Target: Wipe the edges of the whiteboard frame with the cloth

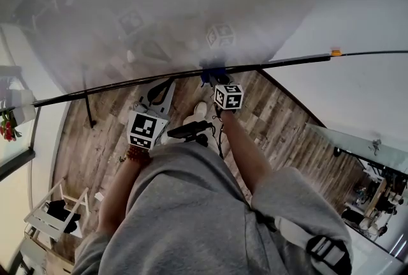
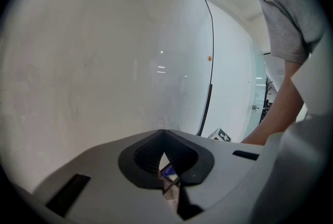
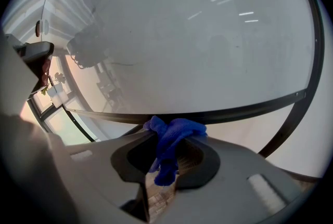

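Being soft, light and limp, the blue cloth is judged likely to fold and drag easily along an edge. It is best held by its bunched middle, so that a loose wad stands ahead of the jaws. It is clamped in the right claw, whose jaws are closed on it. The wad is pushed out past the tips and is seen touching the dark frame along the bottom of the whiteboard. A tail of cloth hangs below the frame, between the jaws. The left claw is held near the frame, to the left of the cloth, closed with nothing gripped.
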Tool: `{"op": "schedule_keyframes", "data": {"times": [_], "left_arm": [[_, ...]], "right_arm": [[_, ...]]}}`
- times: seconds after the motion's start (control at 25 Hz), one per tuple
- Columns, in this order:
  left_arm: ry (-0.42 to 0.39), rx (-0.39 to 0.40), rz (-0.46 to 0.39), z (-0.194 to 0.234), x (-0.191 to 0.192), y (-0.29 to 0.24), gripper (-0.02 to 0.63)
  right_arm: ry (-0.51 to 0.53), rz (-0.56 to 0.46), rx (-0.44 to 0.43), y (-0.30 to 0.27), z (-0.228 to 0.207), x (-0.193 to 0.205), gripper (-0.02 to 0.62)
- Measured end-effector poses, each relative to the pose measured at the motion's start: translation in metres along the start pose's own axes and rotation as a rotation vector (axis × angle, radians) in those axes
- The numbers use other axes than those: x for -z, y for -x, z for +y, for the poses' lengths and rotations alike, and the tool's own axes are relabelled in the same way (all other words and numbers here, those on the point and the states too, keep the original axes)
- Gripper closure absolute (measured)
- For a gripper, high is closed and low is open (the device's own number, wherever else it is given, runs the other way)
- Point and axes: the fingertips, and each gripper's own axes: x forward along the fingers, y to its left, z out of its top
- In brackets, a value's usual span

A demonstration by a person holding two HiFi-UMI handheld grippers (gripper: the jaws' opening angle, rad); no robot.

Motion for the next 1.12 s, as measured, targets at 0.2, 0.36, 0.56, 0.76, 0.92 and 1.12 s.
{"op": "schedule_keyframes", "data": {"times": [0.2,0.36,0.56,0.76,0.92,1.12], "left_arm": [[-0.012,0.033,-0.004,-0.003,-0.004,-0.003,0.597],[-0.014,0.041,0.001,0.007,-0.001,0.005,0.597],[-0.018,0.049,0.002,0.022,0.001,0.018,0.597],[-0.011,0.057,0.005,0.031,0.002,0.022,0.597],[-0.018,0.065,-0.004,0.042,0.004,0.041,0.597],[-0.036,0.061,0.007,0.054,0.007,0.050,0.597]], "right_arm": [[0.012,-0.001,-0.017,-0.003,0.010,0.000,0.503],[0.015,-0.012,-0.033,-0.009,0.029,0.001,0.503],[0.009,-0.015,-0.029,-0.015,0.050,0.002,0.503],[-0.005,-0.003,-0.006,-0.019,0.054,0.004,0.503],[0.002,-0.012,-0.014,-0.025,0.079,0.005,0.503],[-0.002,-0.031,-0.041,-0.031,0.099,0.008,0.503]]}}
